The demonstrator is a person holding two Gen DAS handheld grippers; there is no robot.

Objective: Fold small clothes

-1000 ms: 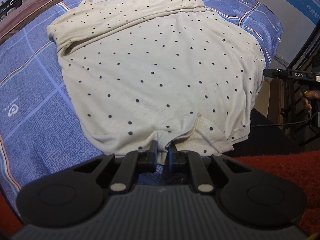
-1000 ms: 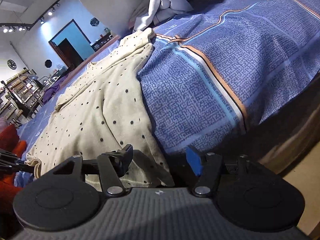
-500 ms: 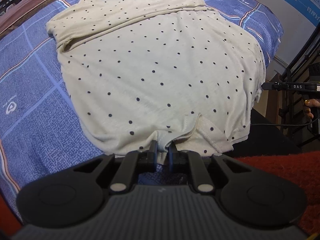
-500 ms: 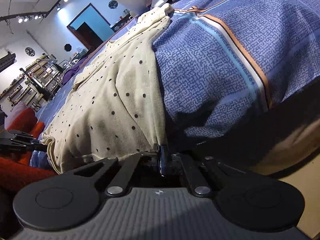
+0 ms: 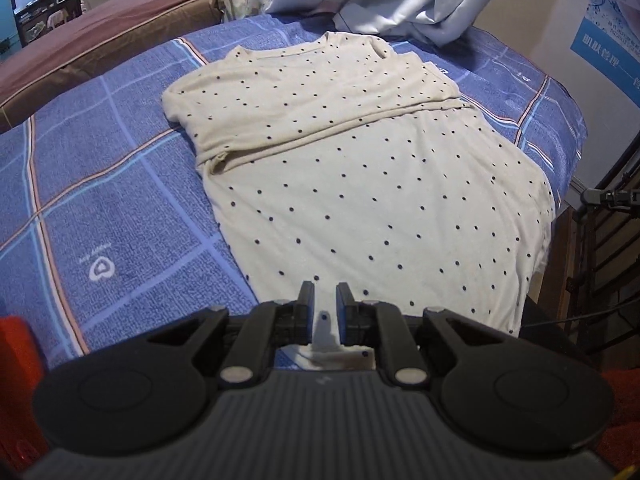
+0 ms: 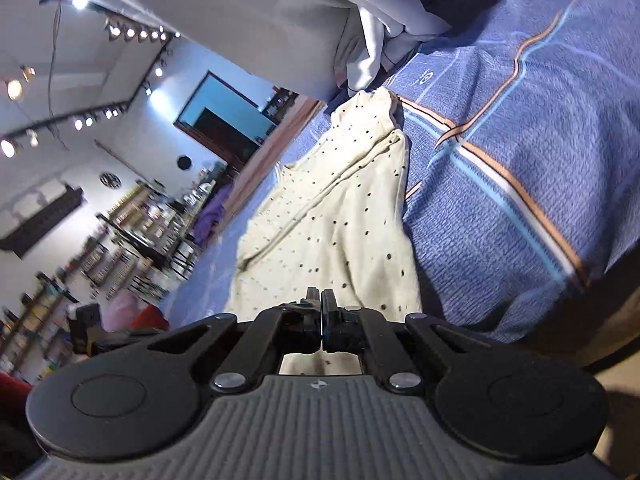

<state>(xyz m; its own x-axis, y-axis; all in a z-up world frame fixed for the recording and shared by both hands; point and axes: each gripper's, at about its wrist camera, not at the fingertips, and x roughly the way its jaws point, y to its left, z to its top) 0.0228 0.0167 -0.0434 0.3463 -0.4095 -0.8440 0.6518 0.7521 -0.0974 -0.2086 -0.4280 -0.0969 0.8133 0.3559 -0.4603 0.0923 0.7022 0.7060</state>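
Observation:
A cream garment with dark polka dots (image 5: 360,184) lies spread on a blue checked bed sheet (image 5: 100,208), its top part folded across at the far end. My left gripper (image 5: 322,300) is shut on the garment's near hem, with cloth between the fingers. In the right wrist view the same garment (image 6: 340,216) runs away from the camera. My right gripper (image 6: 321,300) is shut on its other near hem corner, lifted off the bed edge.
A pale grey sheet or pillow (image 5: 384,0) lies crumpled at the head of the bed. A brown bed frame (image 5: 100,44) runs along the far left. A dark metal stand (image 5: 608,200) is beyond the bed's right edge. Shelves (image 6: 120,240) fill the room behind.
My right gripper closed on the hem corner. Both grippers have risen with the hem, so the garment's near end now lifts off the bed edge and lies flatter.

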